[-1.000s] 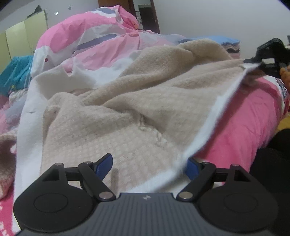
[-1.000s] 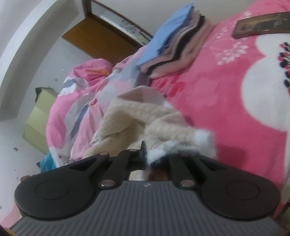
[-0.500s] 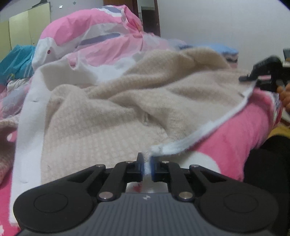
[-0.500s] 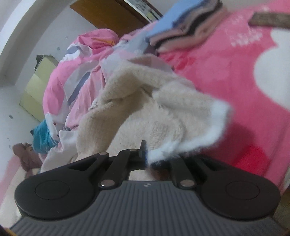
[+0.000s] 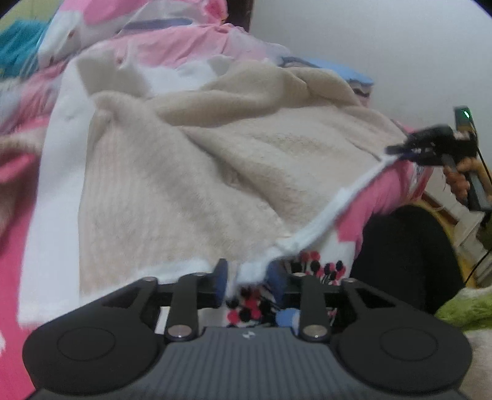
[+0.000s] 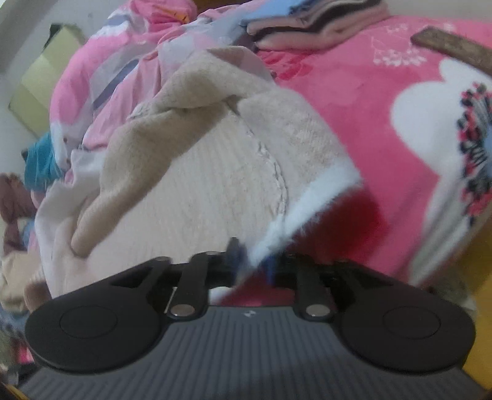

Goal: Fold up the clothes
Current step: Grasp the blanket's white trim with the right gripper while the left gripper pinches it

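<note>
The beige garment (image 5: 190,172) lies spread on the pink bed (image 6: 353,101), its white hem (image 5: 323,221) running from the left gripper (image 5: 246,274) to the right gripper (image 6: 253,261). Both jaws are opening, hem slack between them, seemingly released.

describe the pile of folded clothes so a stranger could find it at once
Start from the pink bed cover and go to its far side, past the beige garment being handled. The folded stack sits there, neat flat layers with blue on top, unlike the loose crumpled fabric around it.
</note>
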The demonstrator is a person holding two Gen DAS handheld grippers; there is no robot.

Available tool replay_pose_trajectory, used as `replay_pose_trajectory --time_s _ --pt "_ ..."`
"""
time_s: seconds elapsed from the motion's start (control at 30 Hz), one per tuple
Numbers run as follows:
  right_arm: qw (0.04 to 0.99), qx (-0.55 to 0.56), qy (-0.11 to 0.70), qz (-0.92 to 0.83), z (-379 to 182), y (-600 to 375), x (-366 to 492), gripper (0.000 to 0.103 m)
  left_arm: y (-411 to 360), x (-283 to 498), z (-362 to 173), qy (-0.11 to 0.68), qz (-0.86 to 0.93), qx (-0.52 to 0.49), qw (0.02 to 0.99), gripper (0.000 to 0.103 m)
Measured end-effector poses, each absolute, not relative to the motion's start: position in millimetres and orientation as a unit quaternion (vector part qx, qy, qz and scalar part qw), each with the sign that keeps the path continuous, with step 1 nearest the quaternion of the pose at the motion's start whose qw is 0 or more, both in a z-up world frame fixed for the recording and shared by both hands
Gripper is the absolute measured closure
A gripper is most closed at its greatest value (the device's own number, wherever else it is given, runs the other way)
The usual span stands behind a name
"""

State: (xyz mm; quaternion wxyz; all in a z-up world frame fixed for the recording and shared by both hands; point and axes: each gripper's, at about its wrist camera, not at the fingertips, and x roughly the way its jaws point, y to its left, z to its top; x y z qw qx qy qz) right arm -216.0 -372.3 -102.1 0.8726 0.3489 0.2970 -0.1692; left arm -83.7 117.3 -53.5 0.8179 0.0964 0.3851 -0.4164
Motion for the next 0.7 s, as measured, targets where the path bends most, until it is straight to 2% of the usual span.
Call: replay_pose_trajectory --time_s 0.07,0.17,0.23,0.3,0.37,0.47,0.6,0.7 --pt "0.884 0.308 0.307 -0.170 -82 -365 -226 0.060 131 -78 -45 0.381 -0.424 0.073 0.819 0.049" --pt "0.910 0.233 0.308 -0.151 -52 -345 -231 0.054 143 -65 -31 0.361 -0.418 0.046 0.832 0.038" --pt "0.928 0.187 0.301 -0.120 -34 -329 -222 0.051 142 -50 -26 0.350 -0.407 0.033 0.843 0.036" --pt "0.945 0.136 0.286 -0.077 -21 -309 -200 0.043 132 -30 -26 0.349 -0.389 0.017 0.852 0.035" --pt "0.956 0.092 0.278 -0.035 -15 -290 -165 0.031 114 -6 -31 0.356 -0.366 -0.005 0.860 0.034" --pt "0.959 0.029 0.281 0.016 -17 -259 -99 0.027 87 25 -42 0.355 -0.331 -0.027 0.874 0.034" --pt "0.950 -0.116 0.277 0.088 -28 -205 -13 0.026 51 55 -61 0.346 -0.258 0.008 0.902 0.034" --pt "0.924 -0.235 0.274 0.129 -49 -167 40 0.025 39 68 -74 0.356 -0.215 0.030 0.909 0.040"
